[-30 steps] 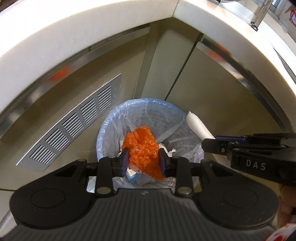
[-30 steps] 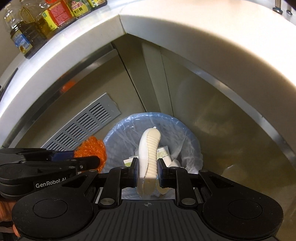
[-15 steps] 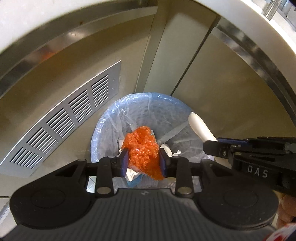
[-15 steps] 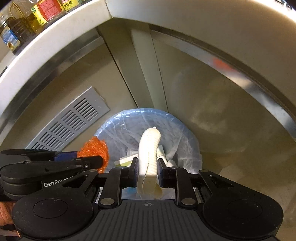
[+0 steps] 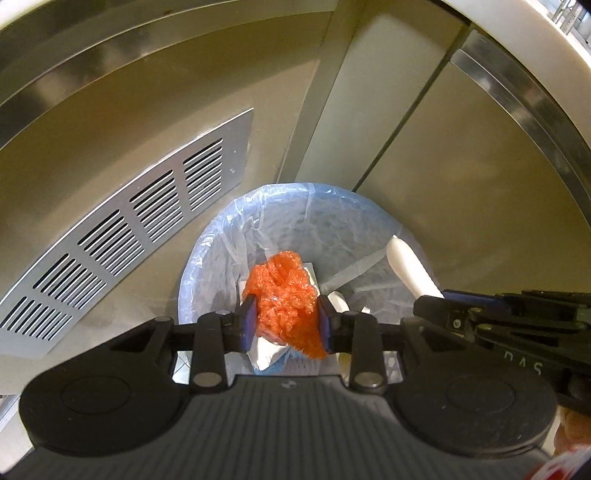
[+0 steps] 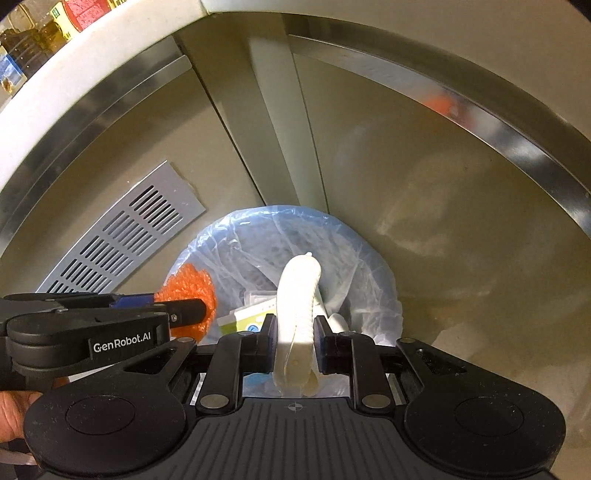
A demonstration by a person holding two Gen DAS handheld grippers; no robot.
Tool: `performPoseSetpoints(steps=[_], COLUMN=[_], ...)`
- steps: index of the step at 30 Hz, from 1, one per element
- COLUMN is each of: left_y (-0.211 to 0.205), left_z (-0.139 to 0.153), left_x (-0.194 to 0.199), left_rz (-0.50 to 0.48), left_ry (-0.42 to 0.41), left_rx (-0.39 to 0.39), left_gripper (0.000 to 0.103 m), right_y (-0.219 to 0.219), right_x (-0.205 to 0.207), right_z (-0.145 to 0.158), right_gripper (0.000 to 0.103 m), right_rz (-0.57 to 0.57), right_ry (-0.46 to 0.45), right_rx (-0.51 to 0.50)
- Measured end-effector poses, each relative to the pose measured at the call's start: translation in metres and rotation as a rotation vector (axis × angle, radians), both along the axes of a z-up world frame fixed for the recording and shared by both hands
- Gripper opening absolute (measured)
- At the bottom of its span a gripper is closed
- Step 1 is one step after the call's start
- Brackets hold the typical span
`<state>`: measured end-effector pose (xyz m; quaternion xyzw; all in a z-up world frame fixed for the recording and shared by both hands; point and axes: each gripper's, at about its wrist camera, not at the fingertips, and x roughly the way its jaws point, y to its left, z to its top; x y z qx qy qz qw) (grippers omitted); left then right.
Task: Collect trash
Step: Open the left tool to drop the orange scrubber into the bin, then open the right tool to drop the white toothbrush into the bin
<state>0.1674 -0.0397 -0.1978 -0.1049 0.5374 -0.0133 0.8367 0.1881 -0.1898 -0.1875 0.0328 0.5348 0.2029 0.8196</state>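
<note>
My left gripper (image 5: 287, 321) is shut on a crumpled orange mesh wad (image 5: 286, 295) and holds it over the trash bin (image 5: 221, 236), which is lined with a pale blue plastic bag. My right gripper (image 6: 295, 332) is shut on a white ribbed foam piece (image 6: 299, 295), held upright over the same bin (image 6: 354, 258). Each gripper shows in the other's view: the foam piece (image 5: 410, 269) at the right, the orange wad (image 6: 188, 288) at the left. Paper and carton scraps (image 6: 247, 317) lie inside the bin.
The bin stands on the floor in a corner of steel cabinet fronts. A metal vent grille (image 5: 122, 236) is on the left panel. A white countertop edge (image 6: 74, 62) curves overhead, with bottles (image 6: 33, 33) on it at the upper left.
Both grippers have dropped lower and closer to the bin with their loads still held. The bin looks larger and the countertop edge has slid up out of the left view.
</note>
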Motion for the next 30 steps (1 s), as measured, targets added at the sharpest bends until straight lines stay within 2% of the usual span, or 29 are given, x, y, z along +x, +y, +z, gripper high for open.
performPoseSetpoints(steps=[14,17,30], left_y=[0.0019,0.0036,0.0074], left_z=[-0.0026,-0.0021,-0.0029], left_x=[0.0019,0.0030,-0.0050], left_rz=[0.000,0.013,0.027], left_ry=[0.002,0.004,0.024], left_rx=[-0.017,-0.026,-0.018], left_gripper=[0.031,0.043,0.044], right_y=[0.0001,0.0000,-0.0001], right_x=[0.0023,0.0030,0.0045], right_z=[-0.0003,-0.0003,0.0011], right_gripper=[0.021,0.021,0.021], right_rz=[-0.003,-0.004,-0.002], right_ry=[0.001,0.003,-0.001], right_rx=[0.004,0.004,0.018])
